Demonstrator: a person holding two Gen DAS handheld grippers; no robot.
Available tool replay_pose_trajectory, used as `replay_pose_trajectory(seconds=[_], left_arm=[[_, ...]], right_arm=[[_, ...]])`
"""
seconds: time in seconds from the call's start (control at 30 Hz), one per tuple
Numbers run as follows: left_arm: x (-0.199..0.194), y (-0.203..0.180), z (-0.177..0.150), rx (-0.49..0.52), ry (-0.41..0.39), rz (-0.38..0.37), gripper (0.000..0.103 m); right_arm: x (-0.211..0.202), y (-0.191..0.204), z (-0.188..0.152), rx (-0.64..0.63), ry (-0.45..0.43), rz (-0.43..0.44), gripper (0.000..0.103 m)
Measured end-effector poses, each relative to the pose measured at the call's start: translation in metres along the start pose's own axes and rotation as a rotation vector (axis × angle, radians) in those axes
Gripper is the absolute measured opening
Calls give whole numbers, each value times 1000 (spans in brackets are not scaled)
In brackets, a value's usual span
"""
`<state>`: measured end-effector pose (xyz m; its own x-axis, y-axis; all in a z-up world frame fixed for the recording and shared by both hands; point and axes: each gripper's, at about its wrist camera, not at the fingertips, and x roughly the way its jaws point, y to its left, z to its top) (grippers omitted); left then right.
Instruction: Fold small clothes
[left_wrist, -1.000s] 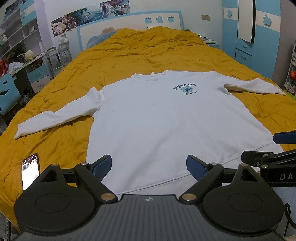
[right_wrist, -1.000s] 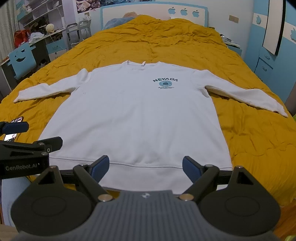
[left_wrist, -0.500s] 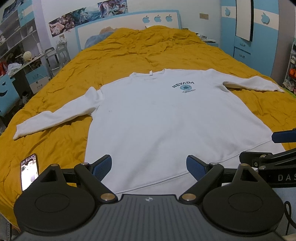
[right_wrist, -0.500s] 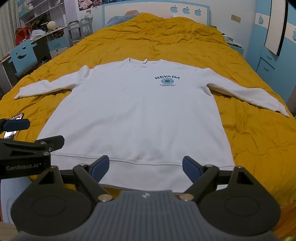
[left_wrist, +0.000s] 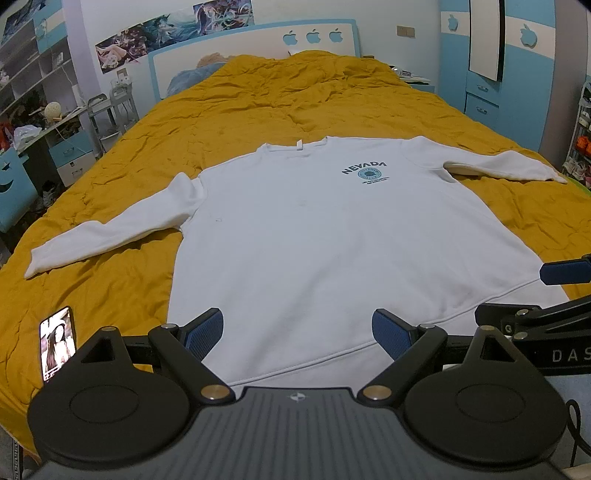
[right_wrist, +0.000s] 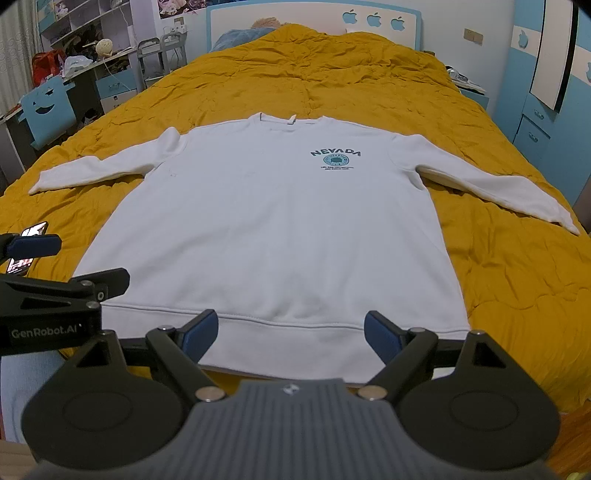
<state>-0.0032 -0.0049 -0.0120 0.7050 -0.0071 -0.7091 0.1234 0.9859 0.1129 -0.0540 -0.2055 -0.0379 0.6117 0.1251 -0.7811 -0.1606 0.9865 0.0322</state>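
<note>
A white long-sleeved sweatshirt (left_wrist: 325, 236) (right_wrist: 280, 218) with a blue NEVADA print lies flat, front up, on the yellow bedspread, both sleeves spread out to the sides. My left gripper (left_wrist: 297, 328) hovers open over the hem near the left corner, nothing between its blue pads. My right gripper (right_wrist: 291, 330) is open above the middle of the hem, also holding nothing. Each gripper shows at the edge of the other's view: the right one (left_wrist: 546, 291), the left one (right_wrist: 51, 262).
A phone (left_wrist: 57, 343) with a lit screen lies on the yellow bedspread (left_wrist: 295, 99) left of the hem. A desk and shelves (right_wrist: 92, 66) stand left of the bed, blue wardrobes (left_wrist: 509, 62) on the right, a headboard at the far end.
Both grippers have shifted slightly forward over the hem, so the sweatshirt sits a little lower in both views. Both stay open.
</note>
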Motion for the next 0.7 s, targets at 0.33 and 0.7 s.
replay_pose_trajectory(seconds=[0.33,0.7], left_arm=[[1,-3,0,3,7,-9,103],[1,-3,0,5,11,-15,103]], right_arm=[[0,0,0,-1,3,0,82],[1,-2,2,0,1,-3,82]])
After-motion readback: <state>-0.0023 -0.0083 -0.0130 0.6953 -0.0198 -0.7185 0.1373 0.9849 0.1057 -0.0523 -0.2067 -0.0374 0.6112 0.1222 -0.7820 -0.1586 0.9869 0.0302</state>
